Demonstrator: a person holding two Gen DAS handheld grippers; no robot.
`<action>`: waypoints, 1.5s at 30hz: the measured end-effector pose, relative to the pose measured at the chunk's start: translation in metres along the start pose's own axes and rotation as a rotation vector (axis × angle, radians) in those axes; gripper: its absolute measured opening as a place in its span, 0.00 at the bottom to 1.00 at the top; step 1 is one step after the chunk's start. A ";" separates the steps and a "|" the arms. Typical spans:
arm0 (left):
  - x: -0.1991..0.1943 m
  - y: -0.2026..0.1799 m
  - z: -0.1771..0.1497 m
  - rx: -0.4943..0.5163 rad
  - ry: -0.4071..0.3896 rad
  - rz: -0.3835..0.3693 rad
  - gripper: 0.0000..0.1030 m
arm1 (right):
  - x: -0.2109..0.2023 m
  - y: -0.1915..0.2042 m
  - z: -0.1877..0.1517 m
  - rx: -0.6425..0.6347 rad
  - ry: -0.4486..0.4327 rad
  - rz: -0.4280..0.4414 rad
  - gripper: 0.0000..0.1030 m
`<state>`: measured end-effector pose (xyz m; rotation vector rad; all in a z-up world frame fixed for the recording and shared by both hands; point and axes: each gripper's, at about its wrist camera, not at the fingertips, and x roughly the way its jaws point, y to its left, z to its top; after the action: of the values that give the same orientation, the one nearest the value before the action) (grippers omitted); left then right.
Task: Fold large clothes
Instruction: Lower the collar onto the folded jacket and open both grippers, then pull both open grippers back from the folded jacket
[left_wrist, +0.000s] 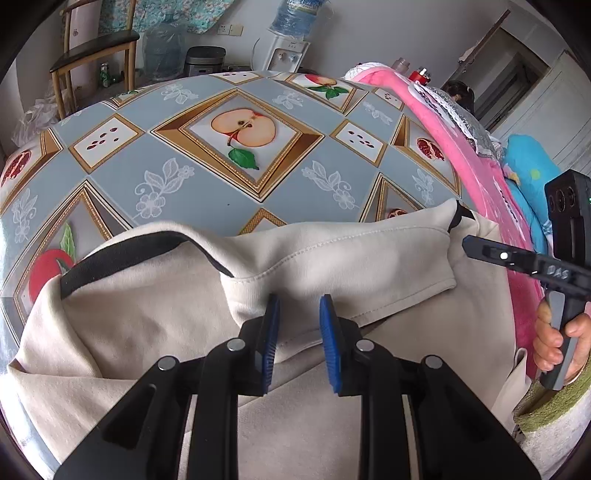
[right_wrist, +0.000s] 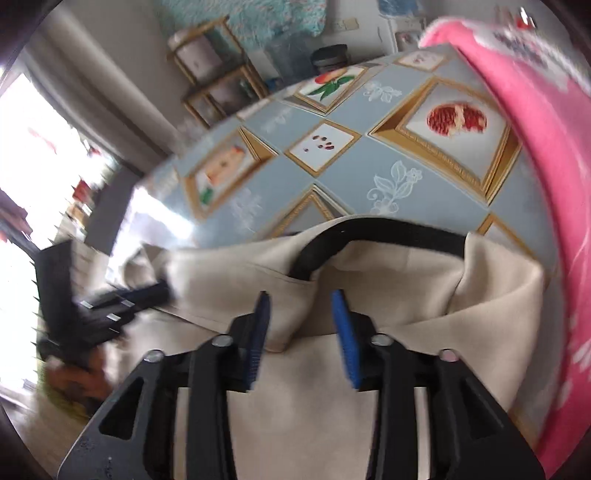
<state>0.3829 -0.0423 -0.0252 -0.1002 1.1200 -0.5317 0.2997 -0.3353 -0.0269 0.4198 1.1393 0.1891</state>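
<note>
A large beige garment (left_wrist: 351, 254) with a black neck band (left_wrist: 129, 254) lies bunched on the fruit-patterned table (left_wrist: 221, 184). My left gripper (left_wrist: 299, 301) points down onto it, its blue pads a little apart with a fold of the cloth filling the gap. At the right of that view my right gripper (left_wrist: 476, 249) hovers beside the garment's corner, held by a hand (left_wrist: 554, 339). The blurred right wrist view shows my right gripper (right_wrist: 301, 295) with its pads apart over the beige garment (right_wrist: 369, 280), just below the black neck band (right_wrist: 369, 229), touching no cloth. The left gripper (right_wrist: 159, 291) is a dark blur at the left.
A pink blanket (left_wrist: 461, 147) lies along the table's right edge, also seen as the pink blanket (right_wrist: 535, 147). A blue pillow (left_wrist: 532, 166) sits beyond it. A wooden chair (left_wrist: 96, 48), water bottles and a water dispenser (left_wrist: 288, 51) stand behind the far edge.
</note>
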 end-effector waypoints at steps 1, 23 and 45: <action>0.000 0.000 0.000 0.000 0.000 0.002 0.22 | 0.003 -0.002 0.000 0.025 0.017 0.032 0.41; 0.001 -0.007 -0.005 0.014 -0.030 0.032 0.22 | -0.014 0.060 -0.018 -0.247 -0.171 -0.412 0.35; 0.000 -0.008 -0.007 0.002 -0.048 0.045 0.22 | 0.066 0.109 -0.030 -0.353 0.012 -0.235 0.18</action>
<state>0.3741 -0.0479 -0.0257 -0.0851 1.0725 -0.4877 0.3069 -0.2059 -0.0470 -0.0281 1.1299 0.1824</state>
